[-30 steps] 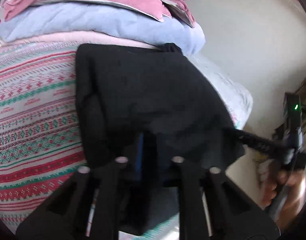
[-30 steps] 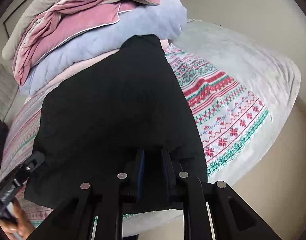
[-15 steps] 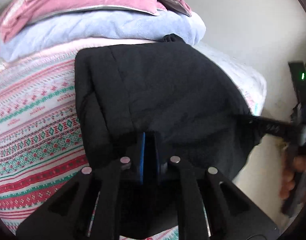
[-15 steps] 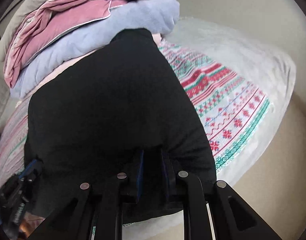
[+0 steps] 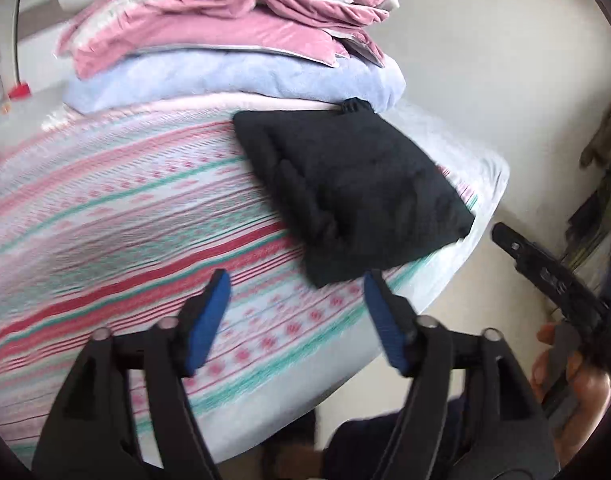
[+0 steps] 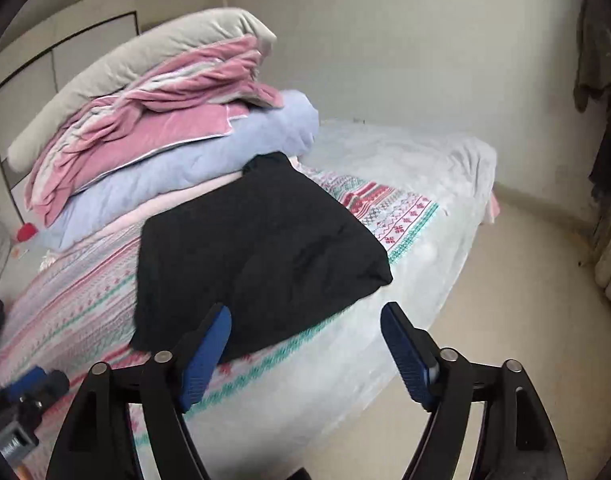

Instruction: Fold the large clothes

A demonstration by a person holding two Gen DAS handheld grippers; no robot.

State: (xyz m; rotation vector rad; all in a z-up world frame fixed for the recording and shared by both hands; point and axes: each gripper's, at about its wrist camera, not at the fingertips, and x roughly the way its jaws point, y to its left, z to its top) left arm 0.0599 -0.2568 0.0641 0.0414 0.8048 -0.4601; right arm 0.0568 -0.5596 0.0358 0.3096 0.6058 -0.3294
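Left tool (image 5: 293, 300) and right tool (image 6: 305, 332) both opening, blue-padded jaws spread wide with nothing between them, hovering apart from the black garment (image 6: 257, 248). Folded into a soft, thick, roughly square pad, matte and slightly rumpled at its left edge, lying flat on the bed (image 6: 405, 280) near the corner, atop a knit-patterned blanket (image 5: 117, 216) of red, pink and teal bands. Just behind, touching its far edge: stacked bedding (image 6: 177, 148), fleecy lavender under crumpled pink velvet.
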